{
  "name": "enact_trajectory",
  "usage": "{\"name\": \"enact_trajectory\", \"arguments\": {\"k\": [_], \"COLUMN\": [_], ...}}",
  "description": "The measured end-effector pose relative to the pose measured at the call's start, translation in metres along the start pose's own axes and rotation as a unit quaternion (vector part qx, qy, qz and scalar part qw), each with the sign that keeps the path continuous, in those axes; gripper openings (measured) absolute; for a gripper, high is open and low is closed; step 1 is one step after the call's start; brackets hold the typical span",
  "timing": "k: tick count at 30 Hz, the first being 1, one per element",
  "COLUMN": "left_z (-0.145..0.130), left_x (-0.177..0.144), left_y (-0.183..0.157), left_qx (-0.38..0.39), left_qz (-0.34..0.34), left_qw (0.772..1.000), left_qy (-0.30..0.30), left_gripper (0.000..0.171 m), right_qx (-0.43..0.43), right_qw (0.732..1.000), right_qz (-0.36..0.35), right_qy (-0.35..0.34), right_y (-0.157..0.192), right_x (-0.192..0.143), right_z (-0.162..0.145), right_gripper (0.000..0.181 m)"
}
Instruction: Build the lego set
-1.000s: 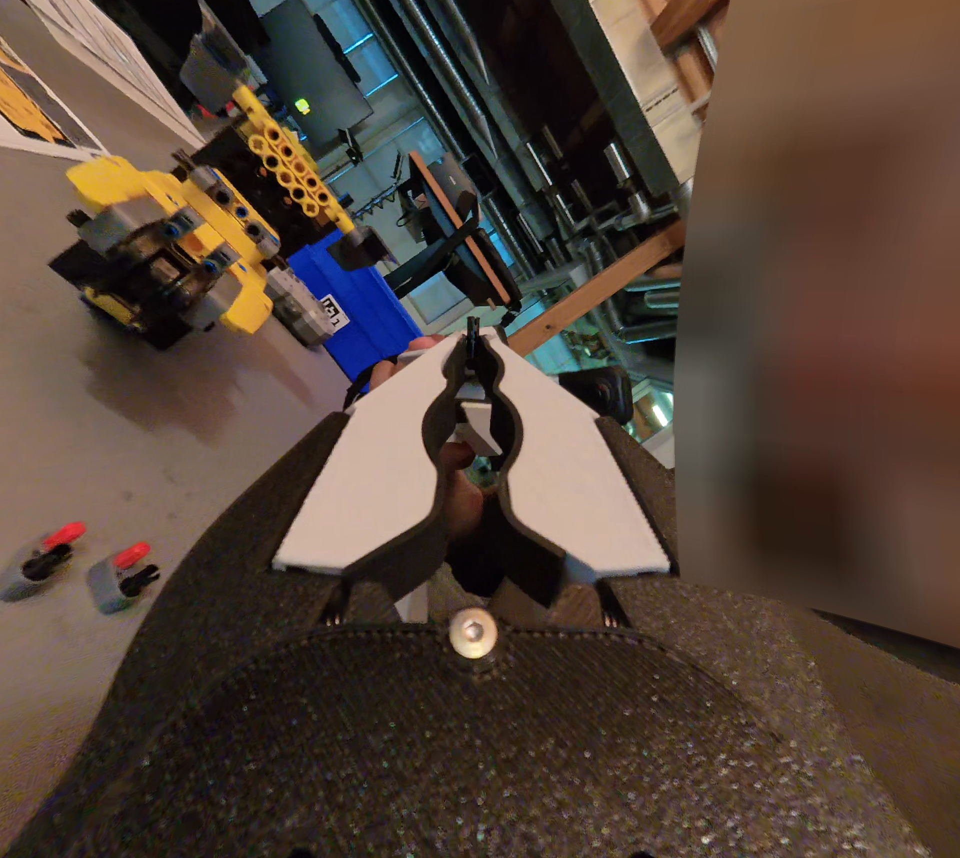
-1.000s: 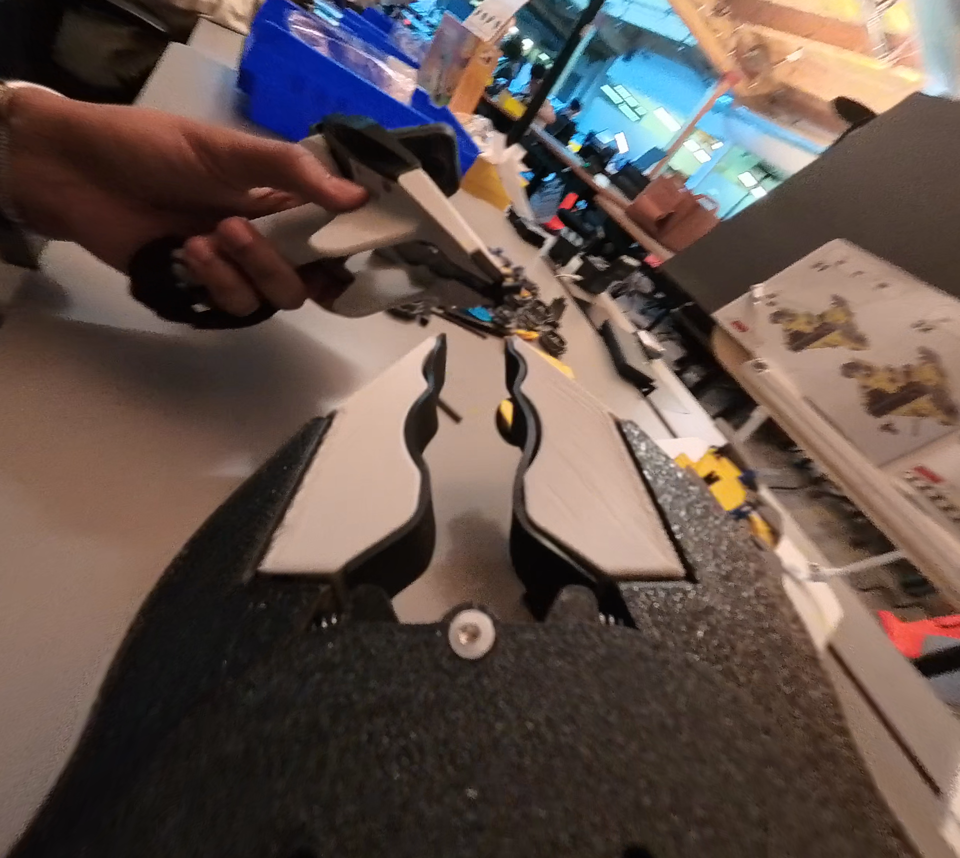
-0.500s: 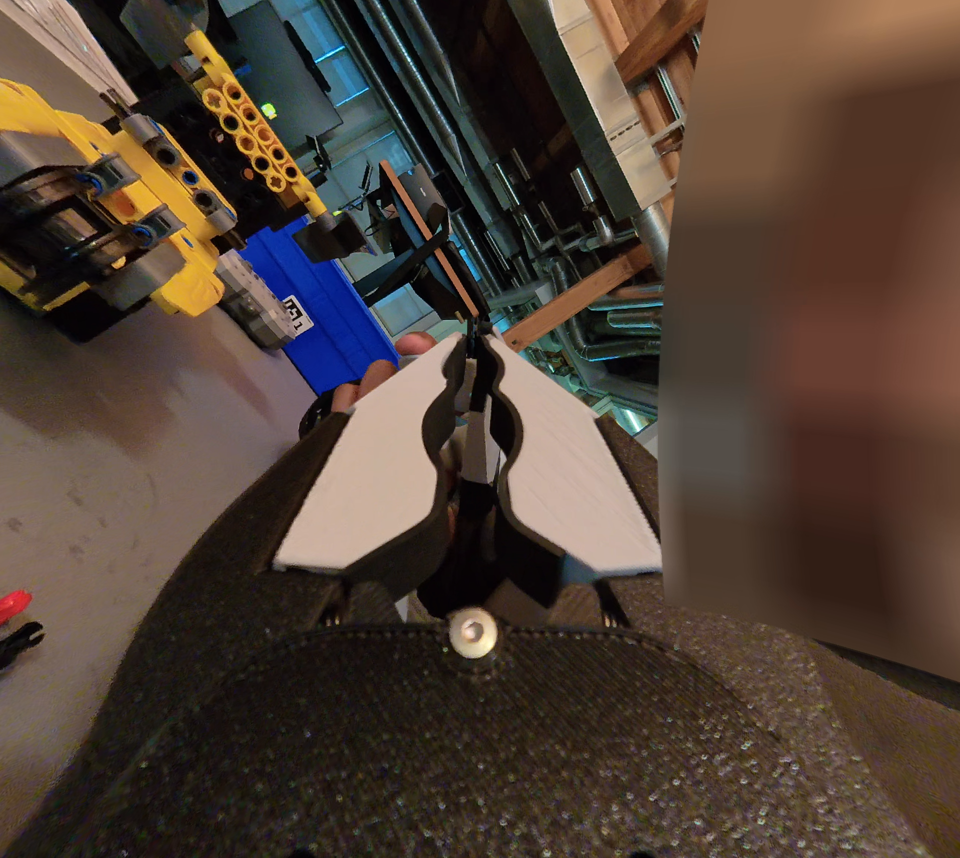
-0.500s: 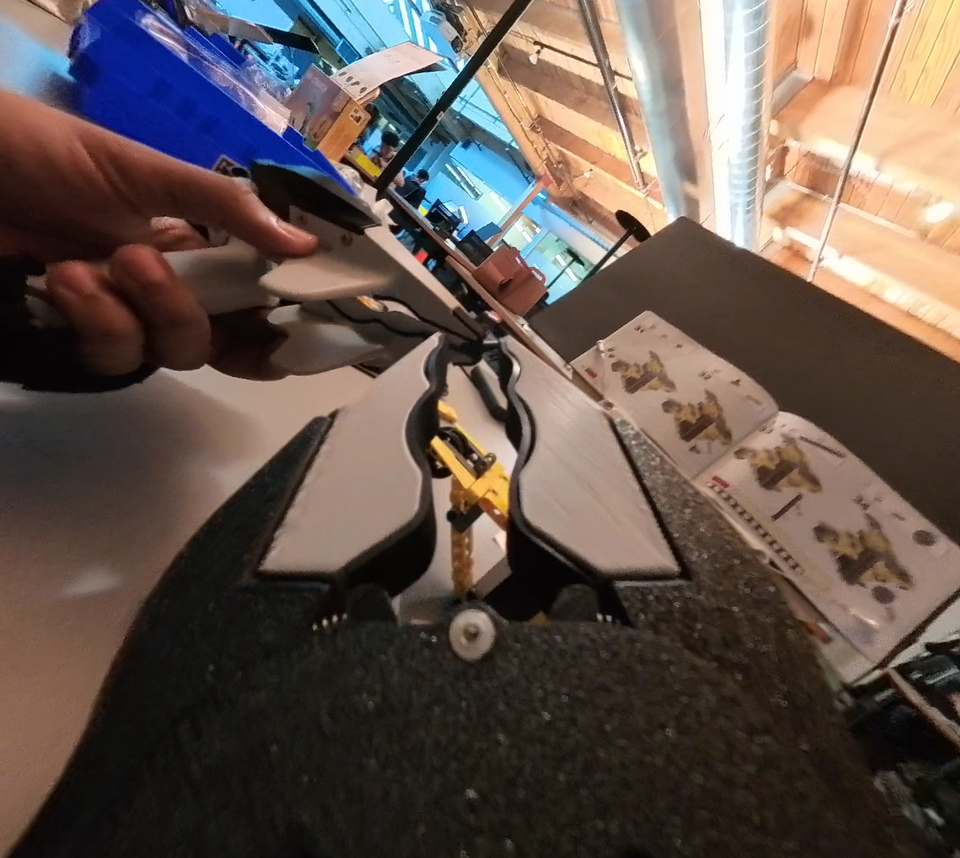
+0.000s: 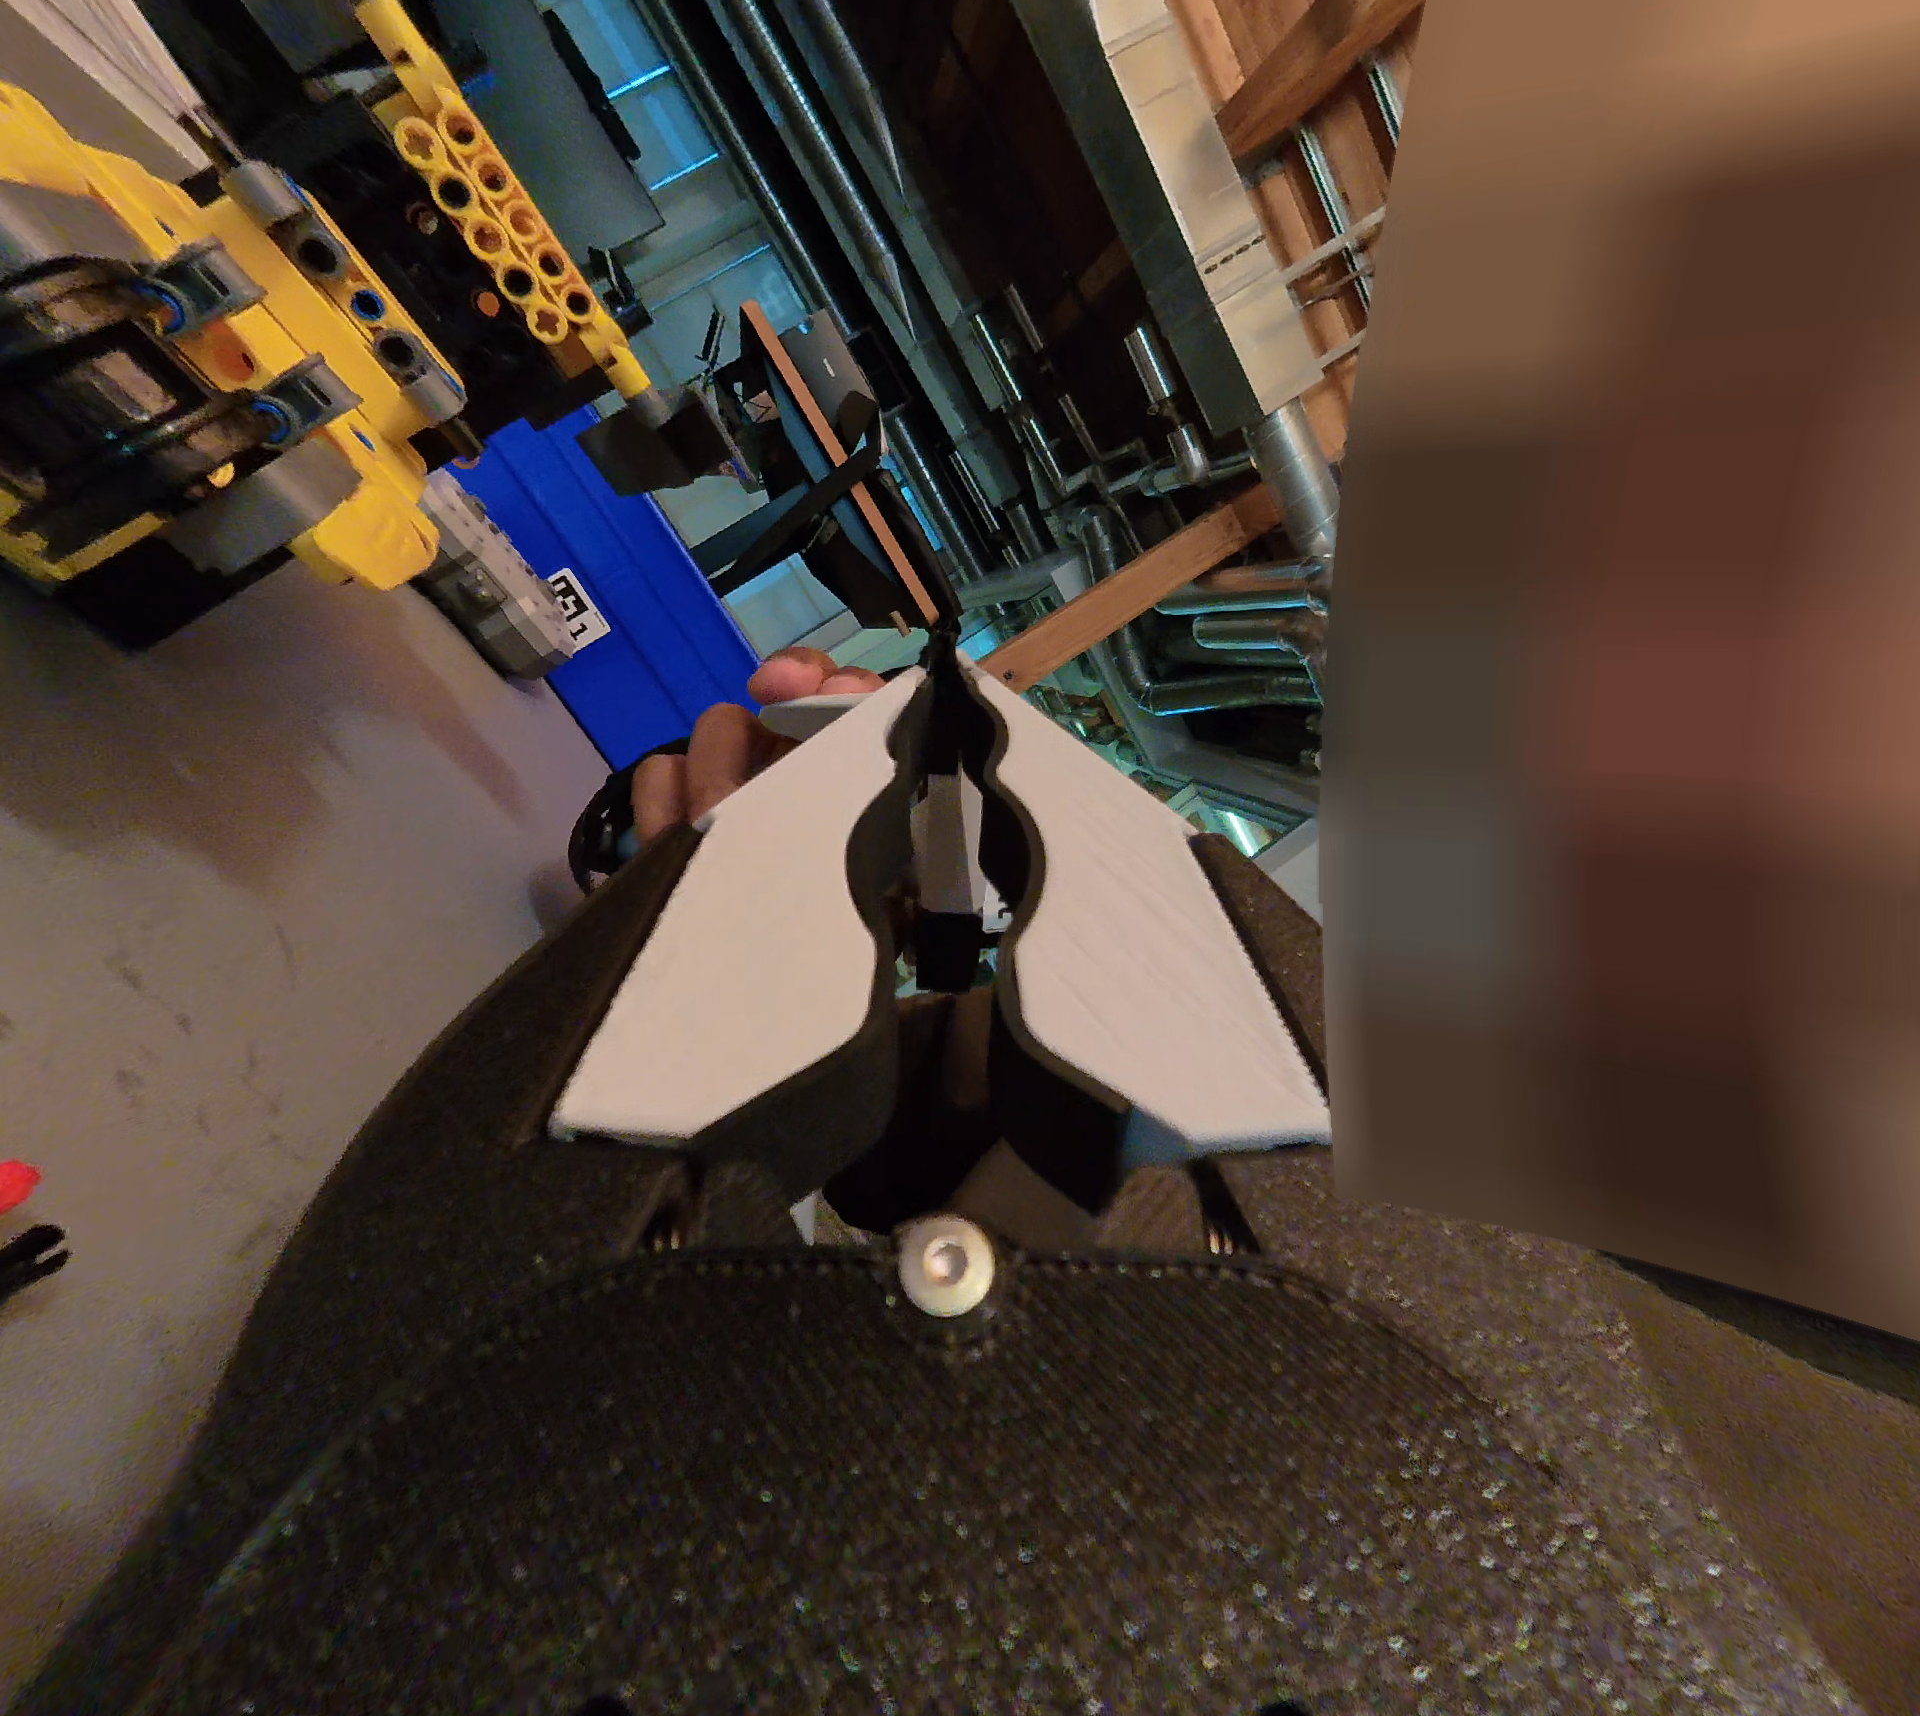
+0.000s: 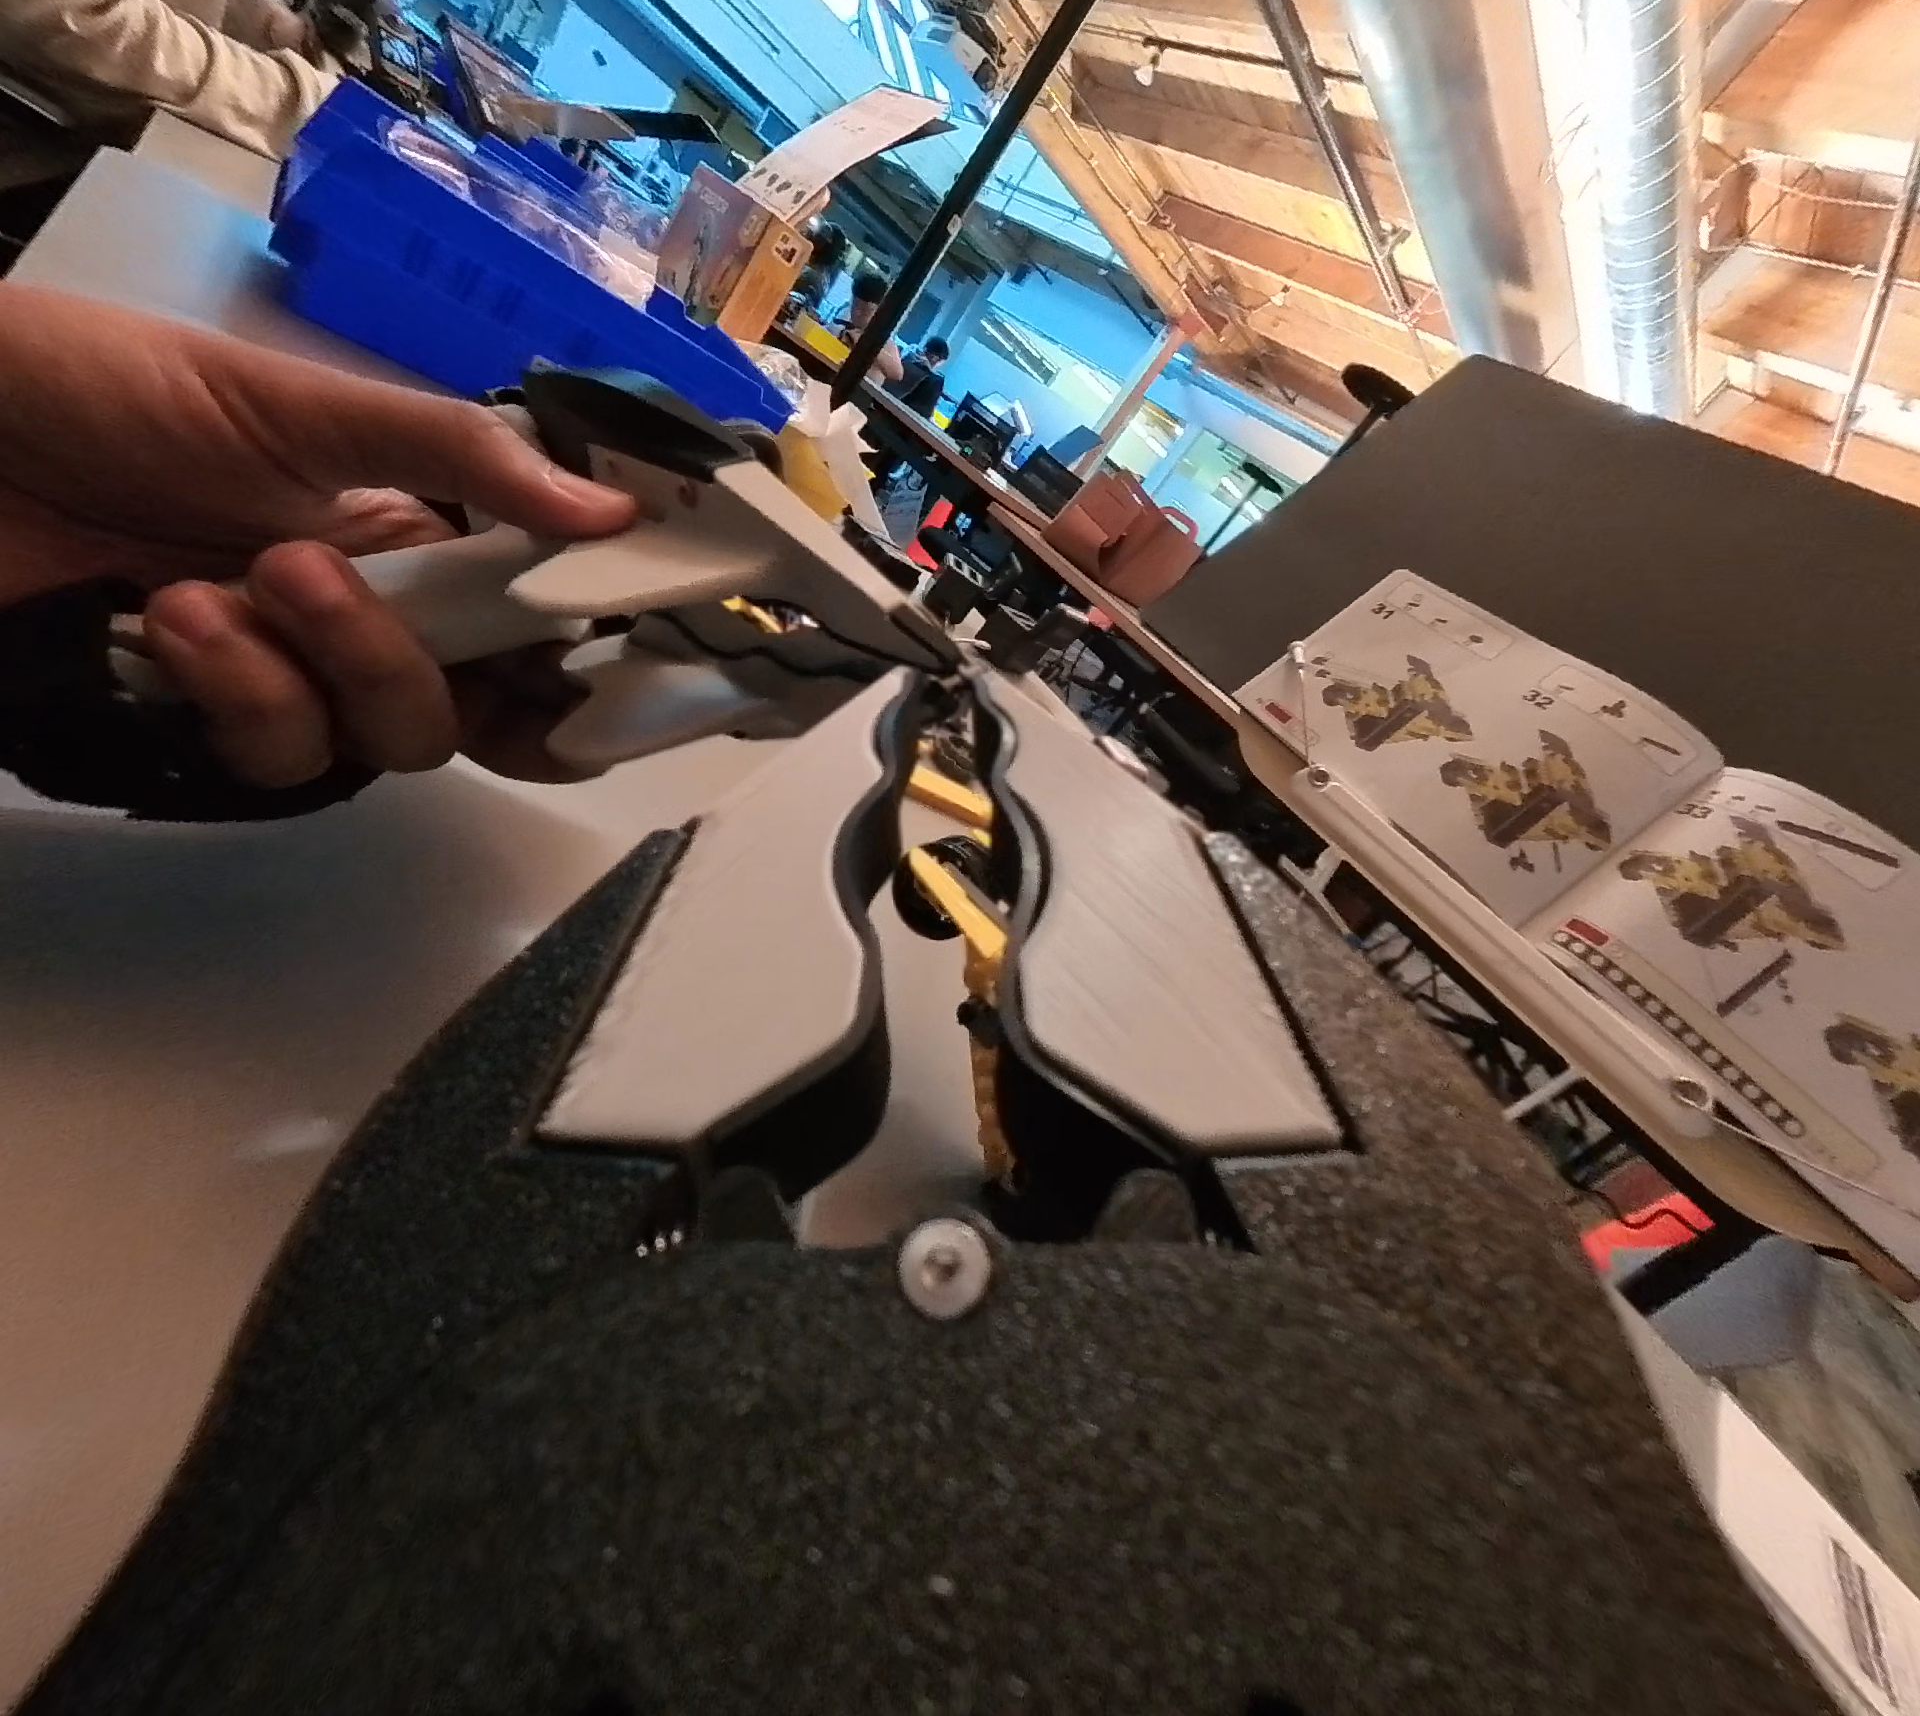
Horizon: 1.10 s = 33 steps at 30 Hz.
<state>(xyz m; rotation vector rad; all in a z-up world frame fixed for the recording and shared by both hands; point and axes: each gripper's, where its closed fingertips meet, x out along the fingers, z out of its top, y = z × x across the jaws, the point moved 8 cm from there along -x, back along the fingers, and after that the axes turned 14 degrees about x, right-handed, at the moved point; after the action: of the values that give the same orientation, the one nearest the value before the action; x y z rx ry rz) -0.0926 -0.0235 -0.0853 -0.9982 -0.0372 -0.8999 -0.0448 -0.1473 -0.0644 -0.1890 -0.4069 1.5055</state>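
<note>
Left wrist view first: the left gripper [image 5: 943,658] has its fingers drawn in so the tips meet, and a thin black pin [image 5: 943,640] pokes out from between them, pinched right at the tip. Behind that, seen through the gap, sits the other gripper, pale with a dark end. Just to the left of the fingers a hand [image 5: 717,752] curls round that other tool. Further left and ahead stands a yellow brick-built machine [image 5: 208,378] on the grey tabletop [image 5: 260,887], with a blue bin [image 5: 613,586] between it and the fingertips. Far down to the left, at the frame edge, a small red and black piece [image 5: 21,1209] lies on the table.

Over to the right wrist view: the right gripper [image 6: 943,679] is nearly closed too, fingers narrow with the tips almost touching; whether they grip anything I cannot tell. Below, through the gap between the fingers, the yellow model shows. The left gripper comes in from the left, held in a hand [image 6: 260,586], and its tip meets the right gripper's tip. Ahead and left lies the blue bin [image 6: 468,295]. To the right an open instruction booklet [image 6: 1558,825] is propped on a pale stand against a dark board [image 6: 1558,544]
</note>
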Motion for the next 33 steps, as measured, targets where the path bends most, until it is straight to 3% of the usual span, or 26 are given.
{"name": "enact_trajectory", "arguments": {"k": [1, 11, 13, 17, 22, 33], "left_z": [0.001, 0.003, 0.005, 0.007, 0.007, 0.003], "left_x": [-0.001, -0.004, -0.005, -0.007, -0.006, -0.010], "left_y": [0.000, 0.000, -0.001, -0.002, -0.005, 0.003], "left_qx": [0.001, 0.030, 0.033, 0.057, 0.077, 0.055], "left_qz": [0.000, 0.010, 0.006, 0.018, 0.018, 0.017], "left_qw": [1.000, 0.999, 0.999, 0.997, 0.994, 0.996], "left_qy": [0.000, 0.032, 0.036, 0.054, 0.074, 0.074], "left_gripper": [0.000, 0.000, 0.013, 0.000, 0.000, 0.000], "right_qx": [0.003, 0.022, 0.053, 0.132, 0.217, 0.116], "right_qw": [1.000, 0.999, 0.997, 0.986, 0.965, 0.988], "right_qz": [0.004, 0.032, 0.055, 0.092, 0.138, 0.105], "right_qy": [-0.002, 0.011, 0.019, 0.033, 0.043, 0.009], "right_y": [-0.001, -0.003, -0.005, -0.010, -0.018, -0.009], "right_x": [-0.001, 0.000, 0.000, 0.000, 0.000, -0.004], "right_z": [0.000, -0.001, 0.000, 0.001, 0.000, -0.007], "right_gripper": [0.004, 0.004, 0.004, 0.003, 0.004, 0.009]}}
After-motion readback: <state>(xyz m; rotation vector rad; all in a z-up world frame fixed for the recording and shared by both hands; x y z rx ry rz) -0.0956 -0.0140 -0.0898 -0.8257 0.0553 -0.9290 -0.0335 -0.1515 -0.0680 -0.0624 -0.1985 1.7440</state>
